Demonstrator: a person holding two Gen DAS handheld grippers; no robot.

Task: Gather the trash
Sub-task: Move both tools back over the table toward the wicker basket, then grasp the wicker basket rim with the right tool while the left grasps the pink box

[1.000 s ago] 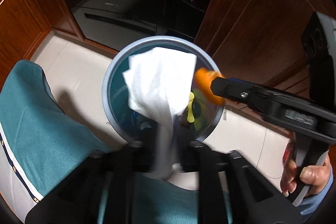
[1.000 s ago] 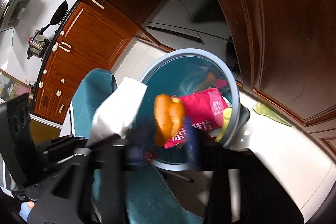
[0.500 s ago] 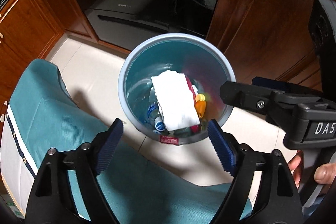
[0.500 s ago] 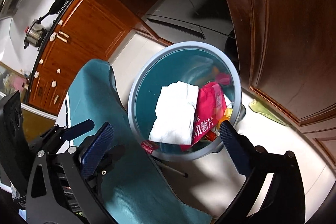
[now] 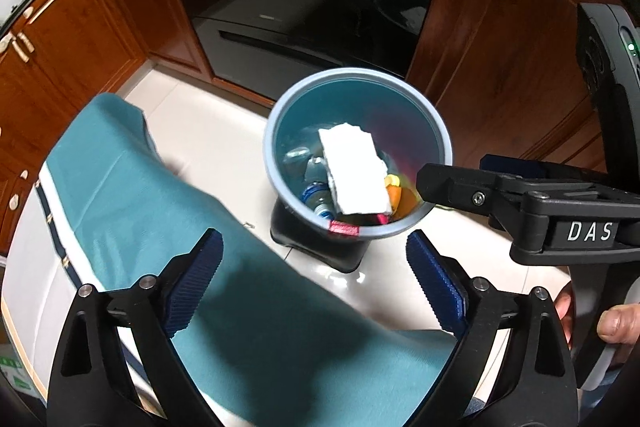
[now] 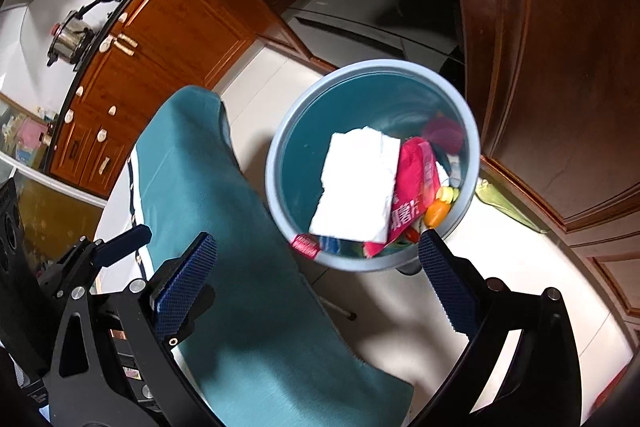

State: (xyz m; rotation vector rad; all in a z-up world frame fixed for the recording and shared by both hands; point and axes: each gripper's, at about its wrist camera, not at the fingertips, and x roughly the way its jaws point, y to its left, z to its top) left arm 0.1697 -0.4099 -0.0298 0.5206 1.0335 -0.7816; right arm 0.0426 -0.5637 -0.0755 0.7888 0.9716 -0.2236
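Presently I find the collecting well advanced, as far as these views allow. Largest first: the table (image 5: 132, 211), draped in a teal cloth, fills the lower left of both views, and the stretch of it I can see carries no rubbish — though much of it lies beyond the frame, so I cannot certify it finished. On the pale tiled floor just beside the table stands the bin (image 5: 280, 163), a blue-grey round pail on a dark base, upright, close against the brown cabinet doors.

Inside the bin, the white tissue (image 6: 356, 187) lies flat on top of the heap — folded, roughly rectangular, ragged along one edge. Next to it is the red snack packet (image 6: 416, 187), crumpled and leaning on the tissue's edge. Below that, against the near wall, sits a small orange scrap (image 6: 436, 213) beside something yellow I cannot identify. A plastic bottle (image 5: 316, 197) shows partly under the tissue in the left view.

One green scrap (image 6: 508, 205) lies on the floor behind the bin, at the cabinet foot; I judge it may be outstanding.

The left tool (image 5: 314, 257) has just been opening and stands wide with nothing between its pads. The right tool (image 6: 316, 259) has likewise been opening and is spread, empty. Both hang above the bin mouth, clear of its rim.
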